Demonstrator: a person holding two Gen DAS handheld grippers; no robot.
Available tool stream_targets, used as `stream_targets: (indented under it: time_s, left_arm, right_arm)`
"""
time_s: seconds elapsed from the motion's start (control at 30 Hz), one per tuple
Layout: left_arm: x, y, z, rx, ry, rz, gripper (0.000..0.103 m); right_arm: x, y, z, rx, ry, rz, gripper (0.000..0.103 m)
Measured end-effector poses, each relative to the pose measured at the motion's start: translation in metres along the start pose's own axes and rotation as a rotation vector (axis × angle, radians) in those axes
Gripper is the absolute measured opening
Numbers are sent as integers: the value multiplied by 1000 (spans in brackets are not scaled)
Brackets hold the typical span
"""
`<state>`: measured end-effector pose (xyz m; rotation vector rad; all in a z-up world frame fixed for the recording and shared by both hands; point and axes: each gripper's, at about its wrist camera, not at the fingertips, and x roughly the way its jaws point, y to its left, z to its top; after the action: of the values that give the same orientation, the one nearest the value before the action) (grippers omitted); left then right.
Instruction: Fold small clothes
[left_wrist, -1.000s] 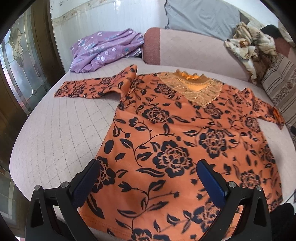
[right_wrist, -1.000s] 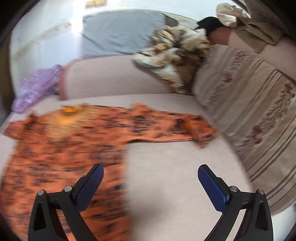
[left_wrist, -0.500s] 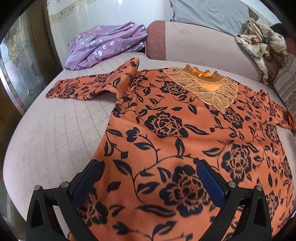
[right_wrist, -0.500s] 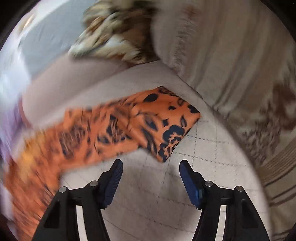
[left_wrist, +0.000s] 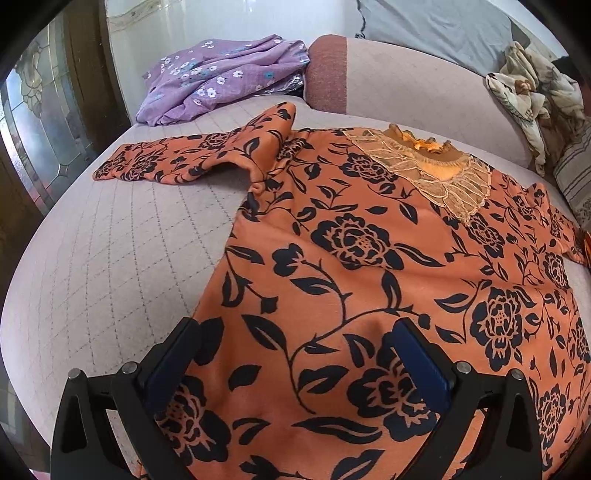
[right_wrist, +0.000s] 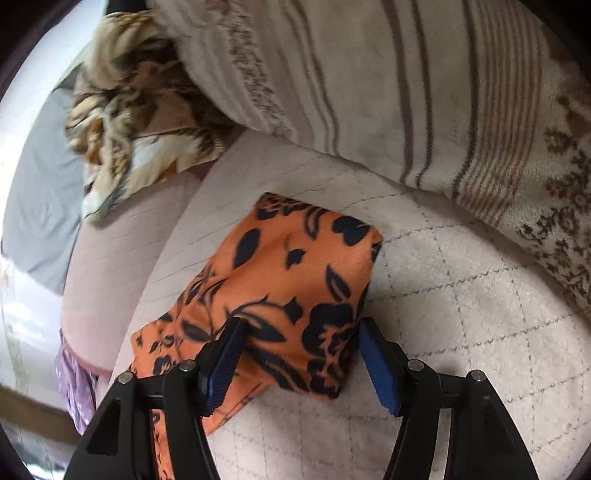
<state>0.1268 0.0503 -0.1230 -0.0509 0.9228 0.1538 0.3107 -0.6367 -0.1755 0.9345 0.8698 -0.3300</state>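
moved: both claws have come down toward the top; the right one swung from the body's edge over to the sleeve end and rolled as it went, while the left slid lower over the hem.
top: orange top (left_wrist: 354, 266) with black flowers lies face up and spread flat on the bed (left_wrist: 110, 266), lace collar (left_wrist: 439, 177) toward the bolster (left_wrist: 402, 85).
left sleeve: stretched out sideways (left_wrist: 177, 158) on the bed, a ruck at the armpit, not folded in.
right sleeve: its end (right_wrist: 291, 280) lies flat near the striped pillow (right_wrist: 424, 92), between the right fingers.
left claw: open wide (left_wrist: 295, 362) just over the lower body of the top, one finger (left_wrist: 170, 365) at the side edge; nothing pinched, and whether the tips touch cloth is unclear.
right claw: its jaws (right_wrist: 299, 354) have just been closing and now straddle the sleeve end; the pads sit at its two edges, yet the cloth looks unsqueezed, so i judge it not yet gripped.
done: top laid out and smoothed, as far as one can see; no fold made.
left to do: by my reading, close on the sleeve end, carry it across the chest, do the same with the other sleeve, then fold the body.
other clothes: purple garment (left_wrist: 221, 77) in a heap at the far corner, and a tan patterned cloth (right_wrist: 133, 107) by the pillow; whether they await folding i cannot tell.
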Motion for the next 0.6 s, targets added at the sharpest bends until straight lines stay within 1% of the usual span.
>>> stream_targets:
  time_s: [0.03,0.07,0.13,0.2,0.27,0.3,0.37,0.47,0.5,0.53,0.6]
  left_arm:
    - [1,1,0,-2,0,-2,103]
    - [2,1,0,-2,2,-2,103]
    - [2,2,0,-2,4,-7,103]
    - [0,5,0,-2,-4,-9,103]
    - [-2,8,1,-12,-17,-14,103]
    - [-4,11,2,-23,-27,-20,103]
    - [-7,18,2,-44,-41,-30,103]
    - [-9,28,3,-71,-59,-35,103]
    - [-9,32,4,-82,-64,-38,103]
    - [-10,36,4,-95,-71,-40,103]
    - [-11,47,4,-133,-80,-39,103]
  right_arm:
    - [0,-1,0,9,-3,-14,55]
    - [0,-1,-1,7,-1,-27,37]
    - [6,1,2,2,22,-27,12]
    - [2,8,3,-22,21,-16,9]
    - [-11,23,7,-38,-7,36,7]
    - [-20,35,9,-49,-21,76,7]
    - [-42,63,14,-63,-58,167,7]
    - [-77,113,14,-65,-104,332,7]
    - [-90,139,8,-77,-117,404,7]
    - [-97,160,2,-90,-121,454,7]
    - [-112,209,-24,-115,-109,585,7]
